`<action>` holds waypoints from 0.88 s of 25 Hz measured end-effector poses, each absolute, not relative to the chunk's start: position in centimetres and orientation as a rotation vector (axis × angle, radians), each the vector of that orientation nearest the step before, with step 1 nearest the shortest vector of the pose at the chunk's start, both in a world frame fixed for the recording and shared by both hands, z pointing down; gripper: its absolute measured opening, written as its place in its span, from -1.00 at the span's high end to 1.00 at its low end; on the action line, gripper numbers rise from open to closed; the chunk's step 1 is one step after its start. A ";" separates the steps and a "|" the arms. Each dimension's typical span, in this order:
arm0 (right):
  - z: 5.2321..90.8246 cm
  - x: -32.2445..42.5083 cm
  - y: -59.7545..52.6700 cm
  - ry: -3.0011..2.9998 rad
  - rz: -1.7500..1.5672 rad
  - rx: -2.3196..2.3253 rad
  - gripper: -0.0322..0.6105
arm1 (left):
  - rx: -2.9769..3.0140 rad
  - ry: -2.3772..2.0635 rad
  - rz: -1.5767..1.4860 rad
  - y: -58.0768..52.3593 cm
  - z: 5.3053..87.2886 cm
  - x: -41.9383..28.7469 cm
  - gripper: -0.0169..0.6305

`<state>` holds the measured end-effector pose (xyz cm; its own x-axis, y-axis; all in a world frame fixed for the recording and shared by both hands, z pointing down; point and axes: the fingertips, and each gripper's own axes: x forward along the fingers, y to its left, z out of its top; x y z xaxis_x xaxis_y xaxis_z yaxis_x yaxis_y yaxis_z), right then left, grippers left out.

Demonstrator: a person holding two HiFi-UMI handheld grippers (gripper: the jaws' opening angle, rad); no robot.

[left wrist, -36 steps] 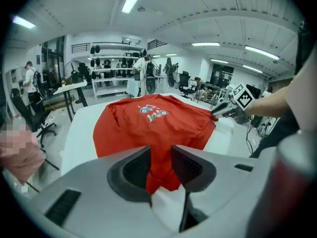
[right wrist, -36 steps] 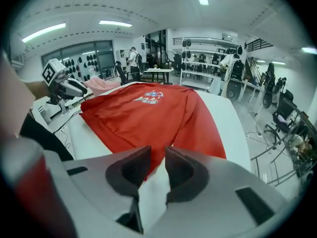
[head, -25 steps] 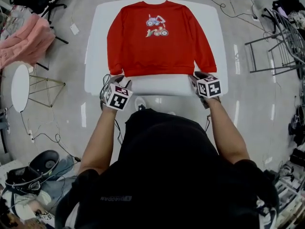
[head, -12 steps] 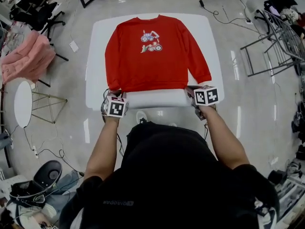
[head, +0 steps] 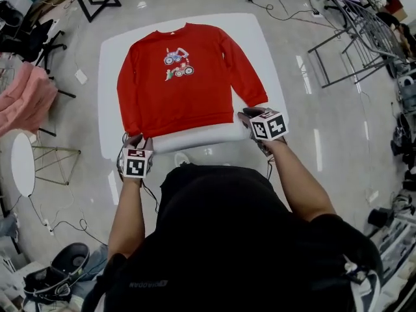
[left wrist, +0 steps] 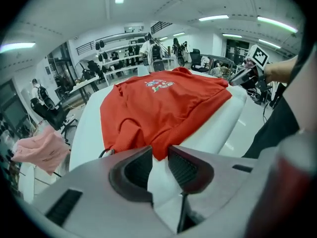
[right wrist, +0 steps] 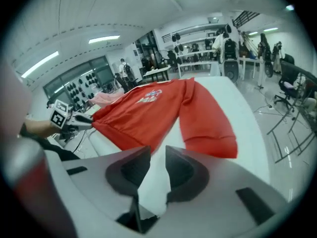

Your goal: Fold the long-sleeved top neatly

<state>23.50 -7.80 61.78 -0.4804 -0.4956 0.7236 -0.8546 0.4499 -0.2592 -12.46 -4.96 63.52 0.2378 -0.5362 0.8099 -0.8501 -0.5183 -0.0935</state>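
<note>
On the white table (head: 108,77), at its near edge, the left gripper (left wrist: 159,157) and right gripper (right wrist: 157,158) have just been opening, jaws parted on nothing (only bare cover between). Just beyond, the red top (head: 179,90) lies flat, front up. Straightening seems done; next, pinch a sleeve and fold inward.

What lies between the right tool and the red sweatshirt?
Only bare white table, shown in the right gripper view; the right tool, jaws just opening, grips nothing.

Red top (head: 179,103) bears multicoloured print (head: 176,64); table (head: 261,39) is white.
</note>
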 end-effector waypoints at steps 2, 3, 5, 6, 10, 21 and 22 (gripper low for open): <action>60.8 27.2 -9.2 -2.116 0.841 1.289 0.62 | 2.147 -1.292 1.120 -4.7 62.2 -12.5 0.68; 60.6 29.4 -9.7 -2.080 0.853 1.382 0.62 | 2.142 -1.298 1.093 -4.6 61.7 -12.5 0.68; 60.7 33.6 -10.4 -1.994 0.885 1.533 0.59 | 2.135 -1.303 1.047 -4.4 61.1 -12.1 0.68; 60.9 35.0 -10.6 -1.968 0.909 1.574 0.58 | 2.134 -1.307 1.031 -4.3 60.9 -11.9 0.68; 62.8 36.6 -11.5 -1.945 1.069 1.591 0.50 | 2.138 -1.323 1.020 -4.2 60.3 -10.9 0.68; 63.2 40.2 -13.6 -1.957 1.200 1.585 0.83 | 2.128 -1.370 1.001 -4.0 59.6 -9.1 0.68; 62.5 41.3 -14.3 -1.963 1.184 1.598 0.83 | 2.125 -1.379 0.996 -4.1 59.5 -9.0 0.68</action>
